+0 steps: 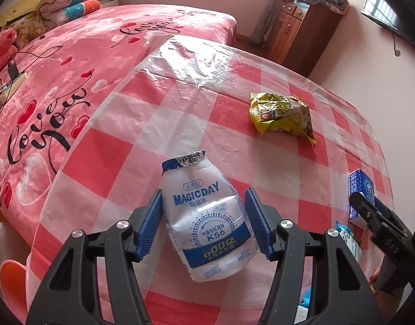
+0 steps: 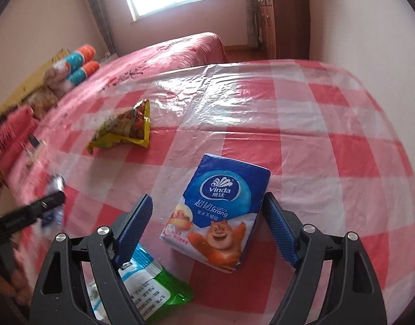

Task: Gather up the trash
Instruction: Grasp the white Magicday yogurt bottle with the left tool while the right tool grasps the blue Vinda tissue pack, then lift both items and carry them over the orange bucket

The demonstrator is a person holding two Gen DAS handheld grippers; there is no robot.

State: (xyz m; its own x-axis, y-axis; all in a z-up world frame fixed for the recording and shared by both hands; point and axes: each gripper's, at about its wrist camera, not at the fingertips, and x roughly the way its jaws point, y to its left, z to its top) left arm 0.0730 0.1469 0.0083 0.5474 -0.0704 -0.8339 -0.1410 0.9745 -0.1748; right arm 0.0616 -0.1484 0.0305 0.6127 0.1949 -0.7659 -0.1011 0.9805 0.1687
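Observation:
A crushed white and blue Magicday drink bottle (image 1: 204,216) lies on the red checked tablecloth (image 1: 180,113). My left gripper (image 1: 203,212) is open with one finger on each side of the bottle. A blue Vinda tissue pack (image 2: 221,211) lies in front of my right gripper (image 2: 207,216), which is open around it. The pack also shows in the left wrist view (image 1: 360,197). A crumpled yellow snack bag (image 1: 283,115) lies farther back; it shows in the right wrist view too (image 2: 123,130). A green and white wrapper (image 2: 150,279) lies under my right gripper's left finger.
A bed with a pink "love you" blanket (image 1: 58,81) stands left of the table, with folded quilts (image 1: 69,2) at its head. A wooden cabinet (image 1: 299,32) stands at the back wall. A power strip with cables (image 1: 10,81) lies on the bed.

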